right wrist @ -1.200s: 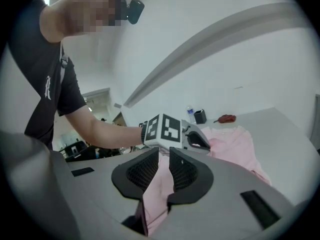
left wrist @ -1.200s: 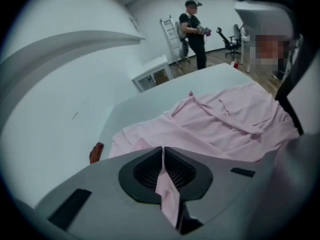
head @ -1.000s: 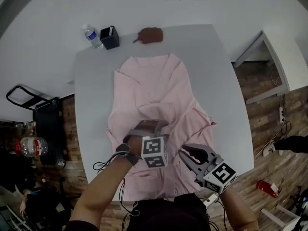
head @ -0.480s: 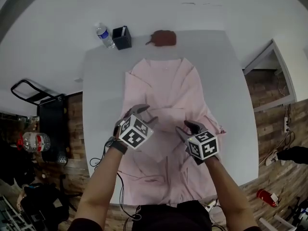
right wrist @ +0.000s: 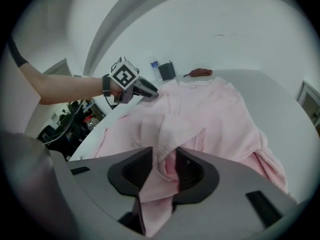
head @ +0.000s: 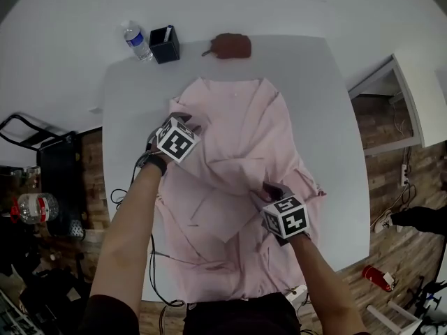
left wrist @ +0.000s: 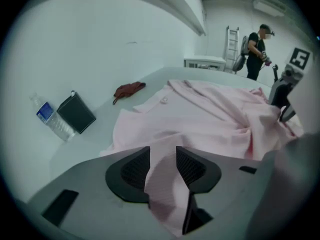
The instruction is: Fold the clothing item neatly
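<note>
The pink shirt (head: 241,128) lies spread along the middle of the white tabletop (head: 318,89), collar toward the far edge and hem reaching the near edge. It is rumpled, with loose folds heaped across its middle. Only the head view takes in this whole spread. The left gripper view shows what the head view cannot: a band of the shirt's cloth runs up between the pads of the left tongs (left wrist: 162,156), which have just been closing and now clench it at the shirt's left edge. In the right gripper view a bunched fold of the shirt sits between the pads of the right tongs (right wrist: 166,159), whose jaws have just been opening and now stand released around it, near the shirt's right side. The left gripper view alone also shows a person (left wrist: 257,44) standing far off beside a ladder (left wrist: 233,41). At the tabletop's far edge stand a water bottle (head: 136,40) and an open black box (head: 164,45) holding something pale that I cannot identify, with a crumpled reddish-brown cloth (head: 230,45) nearby, all well apart from the shirt.
</note>
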The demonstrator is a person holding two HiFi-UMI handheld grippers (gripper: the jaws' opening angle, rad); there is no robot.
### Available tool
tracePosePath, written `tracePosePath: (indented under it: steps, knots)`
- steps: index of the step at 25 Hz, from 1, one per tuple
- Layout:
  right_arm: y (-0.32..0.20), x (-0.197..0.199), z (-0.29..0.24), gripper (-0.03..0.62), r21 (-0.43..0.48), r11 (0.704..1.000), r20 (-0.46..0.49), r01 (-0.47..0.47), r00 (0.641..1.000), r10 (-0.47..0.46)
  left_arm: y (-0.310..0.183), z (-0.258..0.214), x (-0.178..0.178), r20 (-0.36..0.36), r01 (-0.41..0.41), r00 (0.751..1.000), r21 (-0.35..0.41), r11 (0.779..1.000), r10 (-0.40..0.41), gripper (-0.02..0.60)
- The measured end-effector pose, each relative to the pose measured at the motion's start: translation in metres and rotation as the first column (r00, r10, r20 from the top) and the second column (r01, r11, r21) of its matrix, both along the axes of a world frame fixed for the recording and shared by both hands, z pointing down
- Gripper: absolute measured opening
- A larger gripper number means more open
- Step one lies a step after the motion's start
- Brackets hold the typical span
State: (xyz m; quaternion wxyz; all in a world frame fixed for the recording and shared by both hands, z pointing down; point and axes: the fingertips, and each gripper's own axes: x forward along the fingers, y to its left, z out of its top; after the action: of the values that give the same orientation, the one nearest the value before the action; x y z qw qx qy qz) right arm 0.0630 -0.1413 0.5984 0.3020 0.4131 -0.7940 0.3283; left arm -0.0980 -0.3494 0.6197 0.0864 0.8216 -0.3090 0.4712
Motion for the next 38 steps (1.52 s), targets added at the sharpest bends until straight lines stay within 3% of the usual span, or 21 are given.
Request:
tracePosePath:
  steps: [1, 3, 5, 8, 10, 13, 16, 18, 21, 24, 27, 30, 33, 38]
  knots:
    - [-0.004, 0.001, -0.007, 0.080, 0.021, 1.000, -0.002, -0.014, 1.000, 0.014, -0.005, 0.007, -0.014, 0.029, 0.035, 0.999, -0.003, 0.999, -0.035, 0.166]
    - [-0.007, 0.007, -0.024, 0.027, 0.057, 0.997, 0.000, -0.058, 0.998, 0.058, -0.013, 0.017, -0.043, 0.053, 0.119, 0.992, -0.009, 0.993, -0.118, 0.166]
    - [0.003, 0.013, -0.034, 0.025, 0.042, 0.992, 0.033, -0.116, 0.993, 0.114, -0.016, 0.021, -0.063, 0.036, 0.179, 0.983, -0.013, 0.984, -0.178, 0.166]
    - [0.030, 0.016, -0.024, 0.025, -0.032, 0.983, 0.072, -0.181, 0.981, 0.183, -0.018, 0.020, -0.075, 0.044, 0.187, 0.981, -0.002, 0.982, -0.187, 0.186]
    - [0.048, 0.004, -0.004, 0.026, -0.112, 0.984, 0.082, -0.139, 0.985, 0.149, -0.020, 0.020, -0.082, 0.072, 0.182, 0.981, 0.012, 0.983, -0.182, 0.203]
    - [0.073, -0.023, 0.013, 0.026, -0.229, 0.973, 0.106, -0.001, 0.994, 0.026, -0.018, 0.019, -0.095, 0.091, 0.194, 0.977, 0.015, 0.981, -0.195, 0.213]
    - [0.067, -0.019, 0.004, 0.029, -0.172, 0.985, 0.038, 0.010, 0.999, -0.004, -0.006, 0.004, -0.095, 0.069, 0.187, 0.980, 0.028, 0.982, -0.189, 0.213]
    - [0.051, -0.010, 0.005, 0.037, -0.116, 0.993, -0.039, -0.035, 0.999, 0.031, 0.002, -0.005, -0.097, 0.034, 0.201, 0.979, 0.033, 0.979, -0.202, 0.213]
    - [0.049, -0.005, 0.022, 0.066, -0.145, 0.989, -0.098, -0.033, 0.995, 0.018, 0.017, -0.015, -0.107, -0.032, 0.251, 0.968, 0.027, 0.968, -0.250, 0.213]
    - [0.062, 0.002, -0.017, 0.072, -0.061, 0.997, 0.036, -0.044, 0.998, 0.046, 0.047, -0.040, -0.101, -0.168, 0.275, 0.950, 0.046, 0.960, -0.264, 0.213]
    - [0.085, 0.031, -0.053, 0.072, 0.003, 0.995, 0.174, -0.100, 0.980, 0.098, 0.099, -0.083, -0.082, -0.325, 0.283, 0.916, 0.108, 0.953, -0.235, 0.209]
    - [0.113, 0.059, -0.064, 0.071, 0.025, 0.990, 0.224, -0.141, 0.966, 0.131, 0.173, -0.121, -0.063, -0.432, 0.293, 0.880, 0.170, 0.941, -0.196, 0.145]
    - [0.140, 0.065, -0.080, 0.081, 0.078, 0.994, 0.238, -0.070, 0.970, 0.050, 0.248, -0.146, -0.046, -0.480, 0.317, 0.857, 0.202, 0.927, -0.188, 0.073]
    - [0.198, 0.060, -0.102, 0.157, 0.129, 0.987, 0.298, 0.095, 0.946, -0.130, 0.362, -0.155, -0.022, -0.501, 0.408, 0.823, 0.196, 0.892, -0.267, 0.051]
